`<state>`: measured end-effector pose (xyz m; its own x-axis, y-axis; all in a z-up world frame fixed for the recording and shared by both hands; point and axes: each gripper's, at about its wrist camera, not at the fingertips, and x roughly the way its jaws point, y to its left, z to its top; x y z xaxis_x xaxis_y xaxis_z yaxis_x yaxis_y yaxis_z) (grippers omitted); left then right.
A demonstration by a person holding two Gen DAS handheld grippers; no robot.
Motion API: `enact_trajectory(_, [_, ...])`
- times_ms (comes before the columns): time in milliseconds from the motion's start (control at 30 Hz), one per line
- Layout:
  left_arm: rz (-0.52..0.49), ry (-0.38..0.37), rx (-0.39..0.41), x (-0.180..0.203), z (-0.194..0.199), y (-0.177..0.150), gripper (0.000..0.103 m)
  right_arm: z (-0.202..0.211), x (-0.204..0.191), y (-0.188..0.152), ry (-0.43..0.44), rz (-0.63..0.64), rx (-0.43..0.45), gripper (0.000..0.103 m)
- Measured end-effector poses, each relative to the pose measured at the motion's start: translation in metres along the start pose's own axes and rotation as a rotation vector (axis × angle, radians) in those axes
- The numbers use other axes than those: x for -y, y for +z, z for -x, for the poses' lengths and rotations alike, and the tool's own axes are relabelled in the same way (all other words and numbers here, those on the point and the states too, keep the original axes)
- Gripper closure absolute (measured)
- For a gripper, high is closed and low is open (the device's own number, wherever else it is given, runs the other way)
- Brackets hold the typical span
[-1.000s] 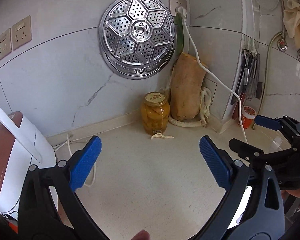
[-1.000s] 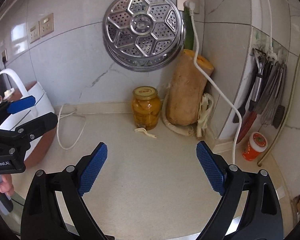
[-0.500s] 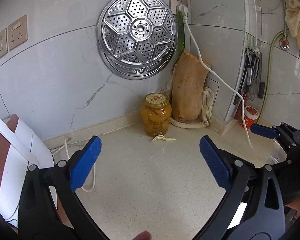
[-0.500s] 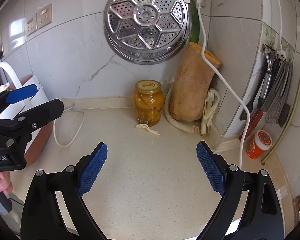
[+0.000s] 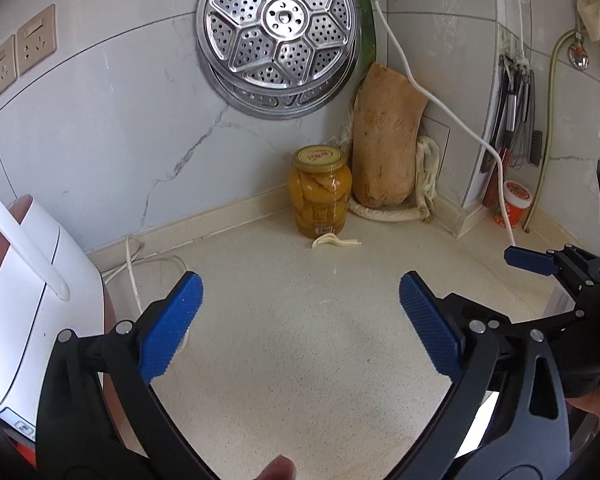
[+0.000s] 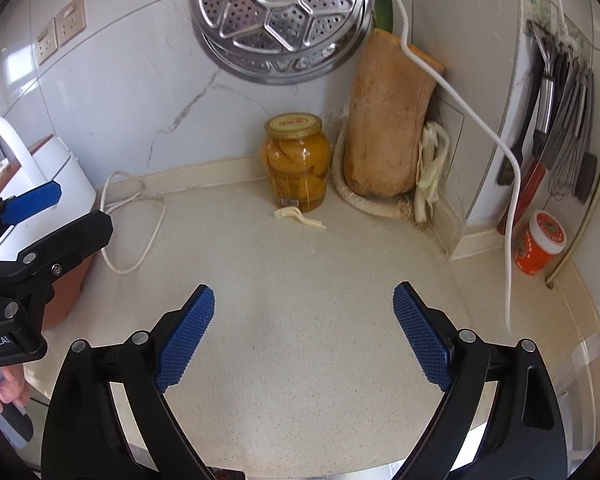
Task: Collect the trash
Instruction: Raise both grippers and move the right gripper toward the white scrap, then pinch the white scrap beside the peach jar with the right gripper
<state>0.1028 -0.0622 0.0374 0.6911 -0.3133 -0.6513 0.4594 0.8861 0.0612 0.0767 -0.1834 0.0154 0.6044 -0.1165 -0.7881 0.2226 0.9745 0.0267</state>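
A small pale vegetable scrap (image 5: 335,242) lies on the beige counter just in front of a jar of yellow fruit (image 5: 320,192); it also shows in the right wrist view (image 6: 299,217). My left gripper (image 5: 300,320) is open and empty, well short of the scrap. My right gripper (image 6: 304,328) is open and empty too, also short of it. The right gripper's blue tip shows at the right edge of the left wrist view (image 5: 528,260). The left gripper shows at the left edge of the right wrist view (image 6: 32,204).
A tan squash (image 6: 388,128) leans in the corner on a coiled rope with leek scraps (image 6: 430,168). A steel steamer tray (image 6: 280,16) hangs on the wall. A white cooker (image 5: 16,300) and its cord (image 6: 136,232) are left. An orange tub (image 6: 540,242) and hanging utensils (image 6: 560,120) are right.
Both grippers have moved forward toward the corner, so the jar and scrap look nearer and larger. Both stay open and empty.
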Motion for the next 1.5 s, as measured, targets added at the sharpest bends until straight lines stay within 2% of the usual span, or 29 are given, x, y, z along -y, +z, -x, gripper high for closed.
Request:
enact_trajectory(567, [0.030, -0.017, -0.112, 0.002, -0.014, -0.039, 0.007, -0.010, -0.002, -0.037, 0.009, -0.024, -0.093, 0.013])
enact_trajectory(767, [0.028, -0.003, -0.121, 0.001, -0.014, -0.045, 0.007, -0.012, -0.002, -0.041, 0.009, -0.020, -0.104, 0.013])
enact_trajectory(867, [0.043, 0.000, -0.118, -0.004, -0.013, -0.044, 0.007, -0.015, 0.003, -0.036, -0.008, -0.009, -0.091, 0.013])
enact_trajectory(1033, [0.058, 0.030, -0.136, -0.016, -0.024, -0.040, 0.007, -0.035, 0.012, -0.006, 0.044, 0.007, -0.059, 0.013])
enact_trajectory(1100, [0.062, 0.047, -0.131, -0.022, -0.034, -0.034, 0.007, -0.048, 0.013, 0.011, 0.095, 0.023, -0.033, 0.013])
enact_trajectory(1167, [0.066, 0.067, -0.135, -0.028, -0.050, -0.029, 0.007, -0.073, 0.008, 0.028, 0.127, 0.074, -0.048, 0.013])
enact_trajectory(1300, [0.067, 0.060, -0.165, -0.033, -0.088, -0.020, 0.007, -0.130, 0.000, 0.049, 0.165, 0.152, -0.088, 0.015])
enact_trajectory(1400, [0.064, 0.065, -0.197, -0.035, -0.123, -0.014, 0.007, -0.175, -0.001, 0.063, 0.194, 0.171, -0.137, 0.025])
enact_trajectory(1500, [0.068, 0.075, -0.228, -0.037, -0.150, -0.010, 0.007, -0.216, 0.003, 0.076, 0.194, 0.172, -0.167, 0.030])
